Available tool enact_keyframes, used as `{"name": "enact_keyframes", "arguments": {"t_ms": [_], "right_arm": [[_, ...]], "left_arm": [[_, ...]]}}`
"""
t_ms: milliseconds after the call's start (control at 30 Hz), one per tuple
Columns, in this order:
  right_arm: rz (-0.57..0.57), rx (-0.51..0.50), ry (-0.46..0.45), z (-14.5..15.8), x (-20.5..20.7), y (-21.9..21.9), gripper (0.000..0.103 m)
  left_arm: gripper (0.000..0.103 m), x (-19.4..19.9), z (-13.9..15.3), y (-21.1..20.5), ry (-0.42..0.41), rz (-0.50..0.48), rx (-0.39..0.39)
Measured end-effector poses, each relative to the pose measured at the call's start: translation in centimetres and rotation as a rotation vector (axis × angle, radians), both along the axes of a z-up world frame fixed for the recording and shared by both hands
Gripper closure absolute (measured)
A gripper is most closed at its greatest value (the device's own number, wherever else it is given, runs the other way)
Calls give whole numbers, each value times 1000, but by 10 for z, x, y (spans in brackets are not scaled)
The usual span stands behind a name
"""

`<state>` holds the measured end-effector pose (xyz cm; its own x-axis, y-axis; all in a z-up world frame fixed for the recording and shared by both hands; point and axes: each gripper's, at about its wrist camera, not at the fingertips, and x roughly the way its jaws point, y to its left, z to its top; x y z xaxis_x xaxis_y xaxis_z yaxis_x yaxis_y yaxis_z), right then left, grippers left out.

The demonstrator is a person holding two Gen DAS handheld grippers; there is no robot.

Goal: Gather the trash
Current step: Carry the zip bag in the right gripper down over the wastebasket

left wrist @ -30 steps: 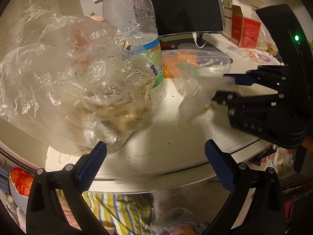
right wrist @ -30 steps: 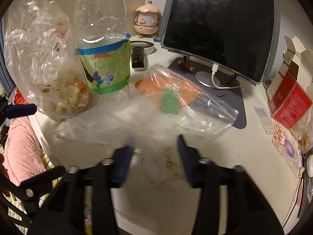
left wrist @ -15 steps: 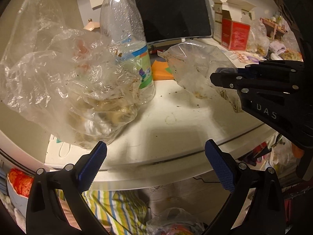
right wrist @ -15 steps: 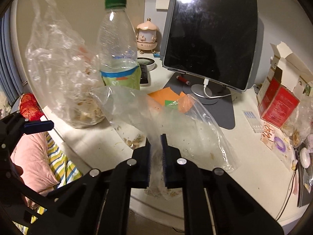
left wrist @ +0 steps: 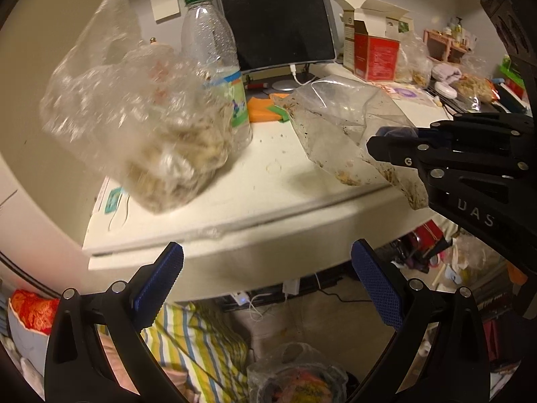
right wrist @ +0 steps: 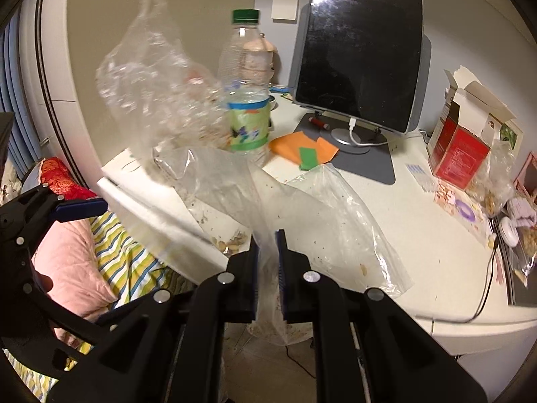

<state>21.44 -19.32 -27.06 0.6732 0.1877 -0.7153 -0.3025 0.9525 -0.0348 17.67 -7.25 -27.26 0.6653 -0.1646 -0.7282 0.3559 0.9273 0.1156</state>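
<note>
Left wrist view: the left gripper [left wrist: 266, 278] is held with jaws wide, empty, below the surface's [left wrist: 255, 181] front edge. Right wrist view: the bag [right wrist: 322, 208] is pinched in the right gripper's [right wrist: 266, 252] narrow jaws, lifted over that edge.

crumpled bag [left wrist: 141, 134] motion-blurred, contents perhaps shells
</note>
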Motion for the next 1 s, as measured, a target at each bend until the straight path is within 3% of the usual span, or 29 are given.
{"name": "enact_keyframes", "arguments": {"t_ms": [267,567,767,1000], "right_arm": [[35,11,24,-4,-46,41,92],[102,21,116,-44,-93,101,92],[128,30,200,-85,-119,134,92],[137,19,361,-167,-155,157,92]], "left_arm": [[6,-49,-14,36,19,-4,14],[6,-98,-55,83,79,16,52],[6,-125,-96,113,147,40,75],[6,-160,-177,138,278,89,86]]}}
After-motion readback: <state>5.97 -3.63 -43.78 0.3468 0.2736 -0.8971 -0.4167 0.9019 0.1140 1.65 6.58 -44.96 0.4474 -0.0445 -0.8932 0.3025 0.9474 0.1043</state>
